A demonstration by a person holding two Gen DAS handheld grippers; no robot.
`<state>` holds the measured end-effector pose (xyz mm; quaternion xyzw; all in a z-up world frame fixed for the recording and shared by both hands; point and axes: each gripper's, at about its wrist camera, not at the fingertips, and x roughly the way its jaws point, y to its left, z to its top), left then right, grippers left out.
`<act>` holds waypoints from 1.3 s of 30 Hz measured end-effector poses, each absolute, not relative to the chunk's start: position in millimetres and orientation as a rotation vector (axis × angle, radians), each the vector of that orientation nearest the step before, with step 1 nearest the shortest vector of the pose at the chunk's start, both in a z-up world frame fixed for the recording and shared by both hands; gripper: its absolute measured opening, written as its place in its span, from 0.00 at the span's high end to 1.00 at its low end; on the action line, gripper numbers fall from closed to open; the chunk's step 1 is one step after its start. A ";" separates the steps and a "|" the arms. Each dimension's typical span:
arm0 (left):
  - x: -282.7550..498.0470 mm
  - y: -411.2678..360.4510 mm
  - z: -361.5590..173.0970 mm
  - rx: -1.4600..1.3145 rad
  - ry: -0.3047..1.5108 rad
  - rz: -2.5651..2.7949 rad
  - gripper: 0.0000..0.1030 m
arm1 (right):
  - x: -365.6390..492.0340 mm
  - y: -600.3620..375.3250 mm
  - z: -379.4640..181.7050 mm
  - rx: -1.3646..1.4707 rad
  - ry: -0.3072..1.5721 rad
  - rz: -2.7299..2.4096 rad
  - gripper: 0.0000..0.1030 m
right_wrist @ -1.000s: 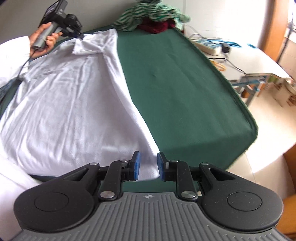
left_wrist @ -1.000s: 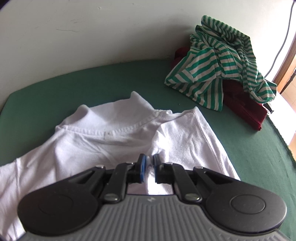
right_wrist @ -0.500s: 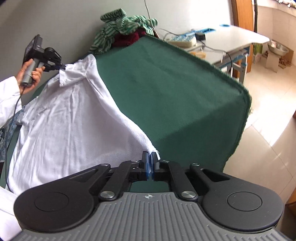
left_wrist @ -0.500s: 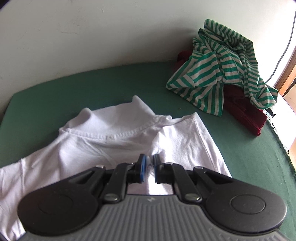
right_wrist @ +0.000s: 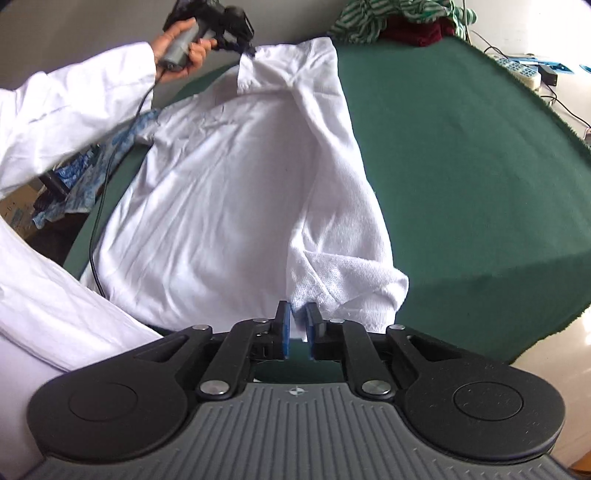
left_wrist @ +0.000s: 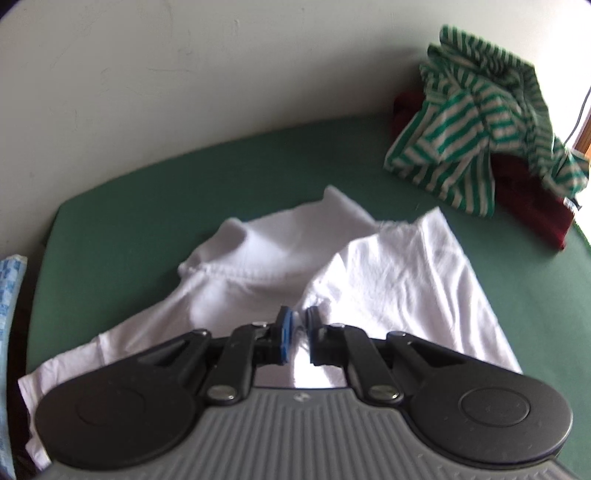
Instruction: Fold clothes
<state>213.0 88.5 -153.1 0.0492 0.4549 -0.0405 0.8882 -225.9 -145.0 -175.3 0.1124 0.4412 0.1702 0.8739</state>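
Observation:
A white polo shirt lies spread on the green table. My left gripper is shut on the shirt near the collar and shoulder, lifting that end. It shows in the right wrist view as a black tool held in a hand at the shirt's far end. My right gripper is shut on the shirt's bottom hem corner, which is lifted and folded over toward the shirt's middle.
A green-and-white striped garment lies on a dark red one at the far right corner of the table by the wall. The table's right edge drops to the floor. A white-sleeved arm reaches in from the left.
My right gripper has lifted the hem corner and carried it in over the shirt. My left gripper has raised the collar end higher; the shirt's right side has pulled in from the table.

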 end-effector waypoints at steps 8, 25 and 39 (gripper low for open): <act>210.3 87.9 -159.2 0.107 0.942 -0.087 0.94 | -223.2 -151.4 -159.4 0.130 0.888 0.205 0.63; 205.2 97.2 -154.2 0.090 0.927 -0.091 0.91 | -242.3 -170.9 -169.2 0.446 1.020 0.250 0.97; 200.8 101.8 -173.5 0.076 0.957 -0.048 0.89 | -239.0 -176.1 -174.2 0.528 1.004 0.278 0.97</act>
